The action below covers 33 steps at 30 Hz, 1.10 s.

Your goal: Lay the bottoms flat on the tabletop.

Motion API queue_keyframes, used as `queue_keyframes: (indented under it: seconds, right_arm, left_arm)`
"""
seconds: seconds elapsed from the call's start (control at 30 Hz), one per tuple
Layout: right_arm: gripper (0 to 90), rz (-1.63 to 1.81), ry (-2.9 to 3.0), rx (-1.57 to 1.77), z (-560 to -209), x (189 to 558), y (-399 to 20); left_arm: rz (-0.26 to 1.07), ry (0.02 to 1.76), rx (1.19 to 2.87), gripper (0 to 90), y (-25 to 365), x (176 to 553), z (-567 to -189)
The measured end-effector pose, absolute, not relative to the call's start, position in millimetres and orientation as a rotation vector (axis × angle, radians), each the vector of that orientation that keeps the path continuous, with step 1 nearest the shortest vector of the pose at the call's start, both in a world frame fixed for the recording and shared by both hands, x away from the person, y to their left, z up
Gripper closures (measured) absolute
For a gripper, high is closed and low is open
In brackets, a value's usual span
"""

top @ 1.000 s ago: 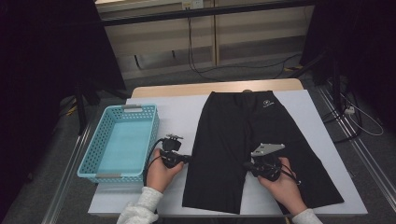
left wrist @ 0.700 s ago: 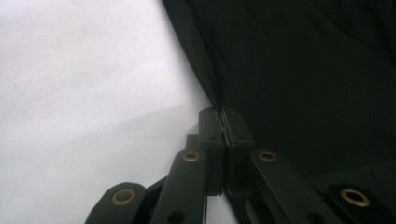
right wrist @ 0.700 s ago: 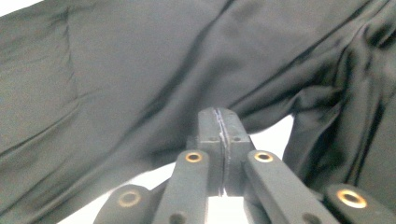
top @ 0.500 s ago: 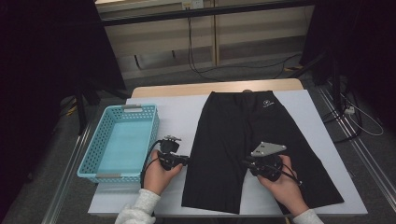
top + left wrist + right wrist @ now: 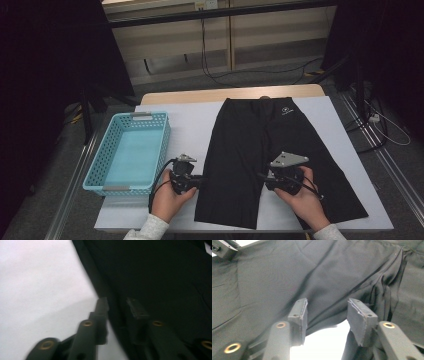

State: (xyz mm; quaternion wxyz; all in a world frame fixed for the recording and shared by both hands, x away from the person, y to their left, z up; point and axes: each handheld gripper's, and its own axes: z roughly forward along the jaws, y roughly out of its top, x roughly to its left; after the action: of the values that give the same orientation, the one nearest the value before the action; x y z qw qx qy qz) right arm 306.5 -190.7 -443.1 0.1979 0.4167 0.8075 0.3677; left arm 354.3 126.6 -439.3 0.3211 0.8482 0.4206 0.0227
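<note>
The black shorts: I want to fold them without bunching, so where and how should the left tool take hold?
Grip the outer side hem of the shorts where it meets the white tabletop, coming in level from the left. The left tool already straddles that flat, raised edge with its jaws apart.

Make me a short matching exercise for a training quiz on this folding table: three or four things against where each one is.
Things:
1. black shorts
2. blue basket
3. left gripper
4. right gripper

Places:
A. at the inner edge of the shorts leg on the person's right
B. spread flat in the middle of the white table
C. at the outer edge of the shorts leg on the person's left
D. on the table's left side

Pairs: 1-B, 2-D, 3-C, 4-A
</note>
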Motion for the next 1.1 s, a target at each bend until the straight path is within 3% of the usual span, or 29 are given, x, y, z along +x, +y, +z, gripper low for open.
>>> queue_keyframes:
  seconds: [0.13, 0.27, 0.53, 0.77, 0.97, 1.1]
  right_arm:
    - [44.6, 1.033, 2.261, 1.17, -445, 306, -190]
    - [38.3, 1.031, 2.239, 1.176, -444, 306, -191]
    - [36.3, 1.049, 2.25, 1.186, -445, 304, -194]
    - [34.2, 1.057, 2.258, 1.187, -445, 304, -193]
    - [33.2, 1.063, 2.25, 1.184, -444, 303, -193]
    - [32.4, 1.067, 2.243, 1.185, -443, 304, -192]
  left_arm:
    - [0.014, 1.125, 2.218, 88.8, 129, 356, -440]
    - [-0.004, 1.163, 2.209, 89.7, 136, 358, -437]
    - [-0.021, 1.188, 2.198, 88.6, 143, 359, -438]
    - [-0.002, 1.156, 2.181, 65.2, 142, 355, -438]
    - [0.119, 1.056, 2.203, 44.3, 141, 350, -434]
    - [0.211, 1.0, 2.228, 38.4, 139, 344, -435]
